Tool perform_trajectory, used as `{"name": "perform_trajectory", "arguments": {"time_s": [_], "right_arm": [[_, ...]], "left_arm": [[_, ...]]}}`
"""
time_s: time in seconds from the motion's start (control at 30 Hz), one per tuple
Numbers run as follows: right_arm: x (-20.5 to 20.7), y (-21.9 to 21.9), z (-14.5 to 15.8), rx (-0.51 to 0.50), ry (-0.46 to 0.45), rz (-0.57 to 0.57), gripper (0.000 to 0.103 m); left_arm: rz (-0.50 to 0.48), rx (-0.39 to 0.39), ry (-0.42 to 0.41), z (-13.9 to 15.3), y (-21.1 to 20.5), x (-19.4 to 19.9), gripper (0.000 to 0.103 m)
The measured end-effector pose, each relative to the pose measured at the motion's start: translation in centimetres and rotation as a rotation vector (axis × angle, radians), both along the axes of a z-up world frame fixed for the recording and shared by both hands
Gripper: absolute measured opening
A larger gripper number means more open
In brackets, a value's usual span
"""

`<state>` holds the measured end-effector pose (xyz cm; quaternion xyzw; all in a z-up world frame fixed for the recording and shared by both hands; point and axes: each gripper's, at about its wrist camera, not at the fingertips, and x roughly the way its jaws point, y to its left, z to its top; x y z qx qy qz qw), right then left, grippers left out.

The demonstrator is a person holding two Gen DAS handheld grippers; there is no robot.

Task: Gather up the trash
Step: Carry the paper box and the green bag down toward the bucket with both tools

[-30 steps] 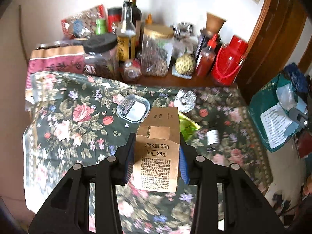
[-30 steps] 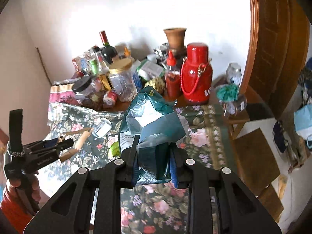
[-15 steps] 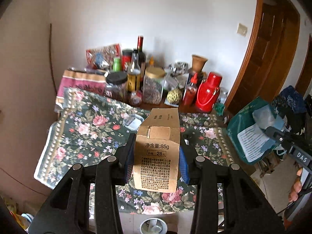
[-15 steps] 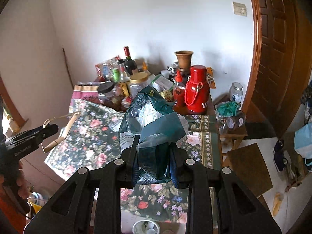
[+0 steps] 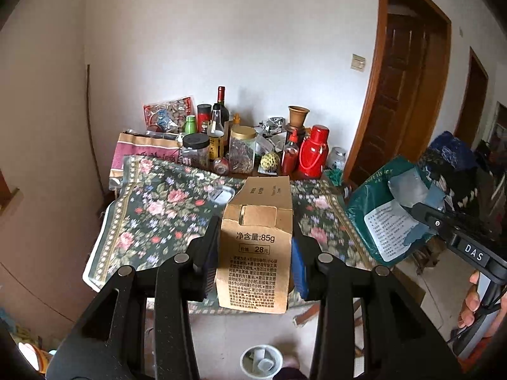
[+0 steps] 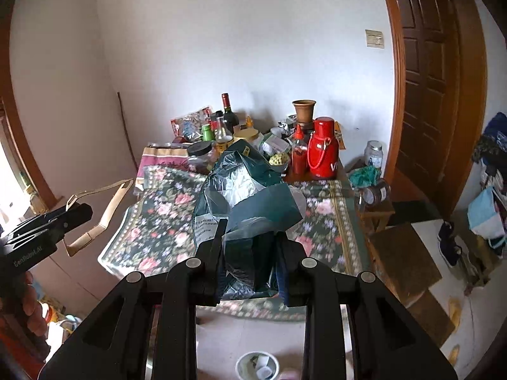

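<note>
- My left claw (image 5: 255, 253) is clamped on a brown paper box (image 5: 255, 247), one finger pressed to each side; the box stands upright between them, printed face toward the camera.
- My right claw (image 6: 250, 256) is closed on a crumpled green bag (image 6: 247, 202), pinching its lower part, while the rest of the bag bulges up above the fingers.
- Both pieces of trash are held in the air in front of the worktop (image 5: 152, 209), which is covered with a dark flowered cloth.
- From the left wrist I see the right claw at the right edge of the view, with the green bag (image 5: 389, 215) hanging from it; from the right wrist the left claw sits at the left edge, with the box (image 6: 101, 212) seen edge-on.
- At the back of the worktop stand a red flask (image 5: 313, 158), a wine bottle (image 5: 221, 104), a jar with a gold lid (image 5: 242, 150) and a red squeeze bottle (image 5: 290, 155).
- On the floor below the claws sits a small white bin (image 5: 261, 362) with white cups inside.
- A brown wooden door (image 6: 424, 95) stands to the right of the worktop.
</note>
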<state>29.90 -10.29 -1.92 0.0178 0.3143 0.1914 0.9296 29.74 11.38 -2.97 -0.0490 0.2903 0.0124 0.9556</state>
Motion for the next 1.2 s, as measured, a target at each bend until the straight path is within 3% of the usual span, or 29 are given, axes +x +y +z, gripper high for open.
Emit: {"name": "perform_trajectory", "arguments": {"time_s": [0.37,0.73,0.97,1.2], "right_arm": [[-8.4,1.4,-2.2,-0.008,0.069,-0.052,0.023],[-10.2,1.0,-7.1,-0.036,0.225,-0.055,0.023],[-8.3,-0.3,-13.8,-0.055,0.361,-0.028,0.023],[-5.6,-1.4,-24.4,-0.113,0.536,0.009,0.023]], "left_arm": [[-0.09,-0.024,0.054,-2.6,1.1,-9.7,0.039],[-0.108,-0.044,0.184,-7.0,-0.4,-10.8,0.039],[-0.086,-0.06,0.32,-13.7,-2.1,-8.6,0.039],[-0.02,-0.119,0.456,-24.0,-3.6,-6.0,0.039]]}}
